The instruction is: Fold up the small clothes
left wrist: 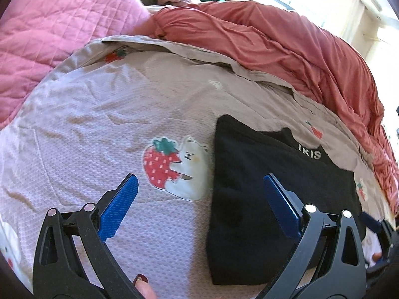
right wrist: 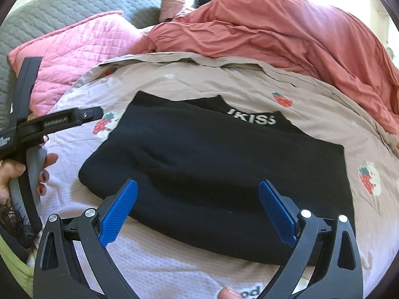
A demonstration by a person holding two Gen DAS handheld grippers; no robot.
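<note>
Both claws gape, holding nothing. The left claw (left wrist: 200, 206) hovers over bare sheet (left wrist: 87, 124) beside the garment's (right wrist: 217, 164) left edge; the right claw (right wrist: 198, 209) hangs over its near edge. The folded garment lies flat on the bed, duvet (right wrist: 286, 30) beyond.

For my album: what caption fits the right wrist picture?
Open right claw hovering over a folded black garment on the strawberry bedspread.

- Black garment (right wrist: 219, 174): matt knit cloth, centre of frame.
- Bedsheet (left wrist: 99, 114): finely dimpled woven cloth.
- Pillow (left wrist: 49, 32), upper left: quilted pink cloth.
- Left gripper (left wrist: 199, 204): blue textured pads (left wrist: 119, 206), black matt plastic, shiny metal pins.
</note>
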